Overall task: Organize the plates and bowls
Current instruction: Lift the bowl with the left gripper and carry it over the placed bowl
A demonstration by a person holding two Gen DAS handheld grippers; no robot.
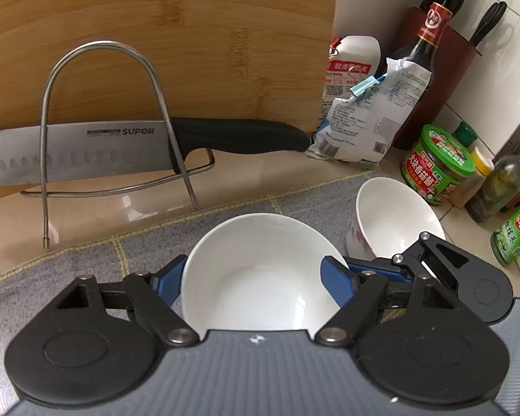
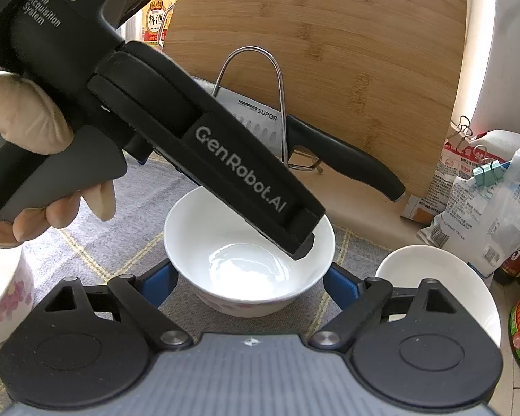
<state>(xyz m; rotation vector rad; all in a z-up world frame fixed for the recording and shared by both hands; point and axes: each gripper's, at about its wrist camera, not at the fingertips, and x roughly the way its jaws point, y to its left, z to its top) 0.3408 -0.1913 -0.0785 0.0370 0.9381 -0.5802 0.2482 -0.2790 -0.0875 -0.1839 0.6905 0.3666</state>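
Bowl (image 2: 248,260) sits between both grippers' wide-open jaws, gripped by neither; close squarely on opposite rims, avoiding the second bowl (image 2: 440,287) at three o'clock.

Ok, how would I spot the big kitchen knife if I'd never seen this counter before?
Look for the large bamboo cutting board leaning upright at the back of the counter, with a bent wire rack standing in front of it. The knife lies sideways through that rack. Unlike the knives standing in the dark red knife block, it shows a broad dimpled steel blade marked SUPOR.
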